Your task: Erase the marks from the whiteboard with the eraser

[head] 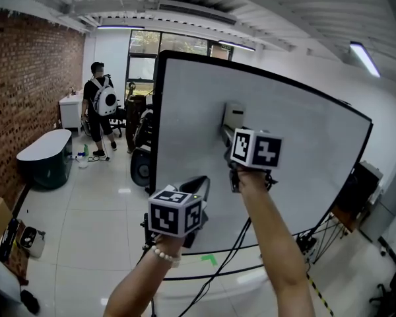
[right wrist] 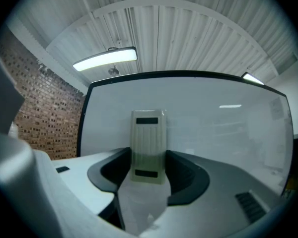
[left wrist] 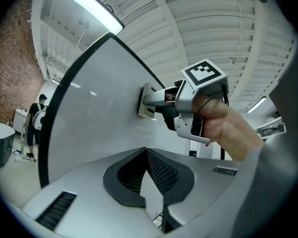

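Right gripper clamps eraser flat against whiteboard, left gripper hangs at its seven o'clock, jaws closed on nothing.

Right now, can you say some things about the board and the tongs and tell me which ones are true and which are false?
1. The right tongs press the eraser flat on the whiteboard. True.
2. The left tongs hold a marker pen. False: they are shut with nothing between them.
3. Big red scribbles cover the whiteboard. False: no marks show on it in any view.
4. A person stands far back in the room, near the brick wall. True.
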